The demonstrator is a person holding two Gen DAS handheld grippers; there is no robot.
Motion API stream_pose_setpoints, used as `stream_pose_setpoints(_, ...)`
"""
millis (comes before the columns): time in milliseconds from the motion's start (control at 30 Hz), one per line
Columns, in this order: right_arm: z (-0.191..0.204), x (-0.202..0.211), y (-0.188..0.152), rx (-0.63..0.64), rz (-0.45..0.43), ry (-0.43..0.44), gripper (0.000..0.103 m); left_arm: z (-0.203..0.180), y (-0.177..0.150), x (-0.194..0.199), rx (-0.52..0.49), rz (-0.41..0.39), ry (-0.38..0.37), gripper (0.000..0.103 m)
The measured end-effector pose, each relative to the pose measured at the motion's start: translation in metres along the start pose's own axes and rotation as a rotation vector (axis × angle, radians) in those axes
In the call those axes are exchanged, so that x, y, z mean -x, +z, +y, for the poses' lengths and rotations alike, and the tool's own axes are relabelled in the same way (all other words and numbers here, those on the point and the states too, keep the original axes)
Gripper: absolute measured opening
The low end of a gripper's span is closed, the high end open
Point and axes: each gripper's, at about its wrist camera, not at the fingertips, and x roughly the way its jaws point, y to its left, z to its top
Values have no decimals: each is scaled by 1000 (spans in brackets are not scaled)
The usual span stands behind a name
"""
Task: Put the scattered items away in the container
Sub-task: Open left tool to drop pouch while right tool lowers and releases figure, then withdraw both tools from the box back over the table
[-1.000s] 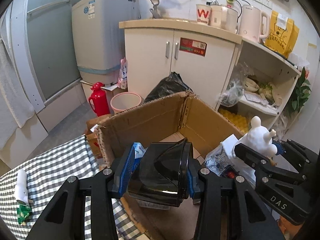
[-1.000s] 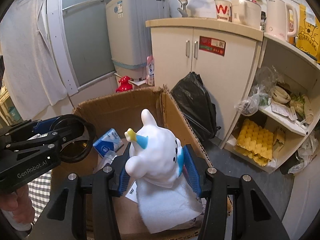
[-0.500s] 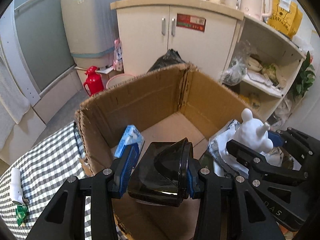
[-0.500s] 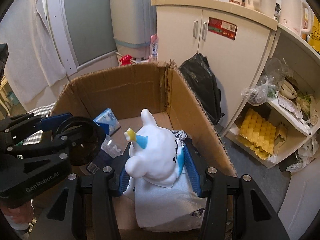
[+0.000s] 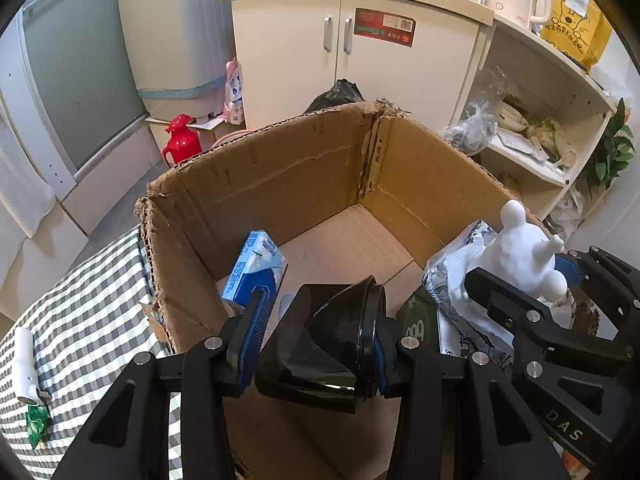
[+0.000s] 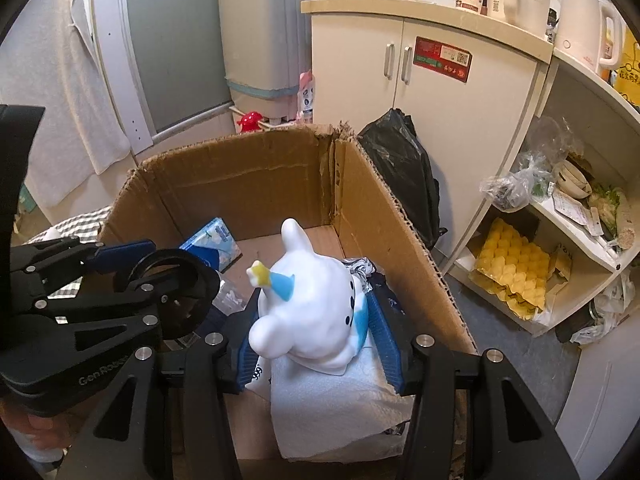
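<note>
1. The relation that matters: both held things hang inside the mouth of the cardboard box [image 5: 280, 184], above its floor, so I judge that the coming move is a release straight down with no further travel needed.
2. The left gripper [image 5: 316, 344] pinches a dark smoky plastic cup [image 5: 332, 348] lying on its side. Its long axis runs across the jaws, with the rim against the right-hand pad and the base toward the left-hand pad. It sits over the near left part of the box.
3. Just beyond the cup, a blue tissue pack [image 5: 256, 272] leans against the box's left wall, already inside.
4. The right gripper [image 6: 316, 332] is closed on a white figurine [image 6: 316, 316] with a blue-and-yellow cone, its blue pads pressed to both flanks. The figurine's pointed ear aims toward the box's far wall.
5. Directly under the figurine lies white paper towel [image 6: 336, 412] over a patterned wrapper, so it has a soft landing close below.
6. Pose: both grippers tilt steeply downward into the box, side by side, left one nearer the left wall, right one nearer the right wall.
7. On the checked cloth [image 5: 92, 300] outside the box, a small white bottle [image 5: 24, 364] and a green wrapper [image 5: 37, 426] lie untidied, nearer the left hand.
</note>
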Motion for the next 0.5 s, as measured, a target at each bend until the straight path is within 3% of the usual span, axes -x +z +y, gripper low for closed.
stream_pose_setpoints(133,-1,9,2,-17,-35,1,51,1,3,7,12,-18,-1,57)
stream_pose_setpoints(267,2,20,5,-15,-74,-4,61,4,6,17,32,-38,2,58)
stream_pose_setpoints(500,8,39,11,-15,-123,1,61,10,8,35,47,-69,12,58)
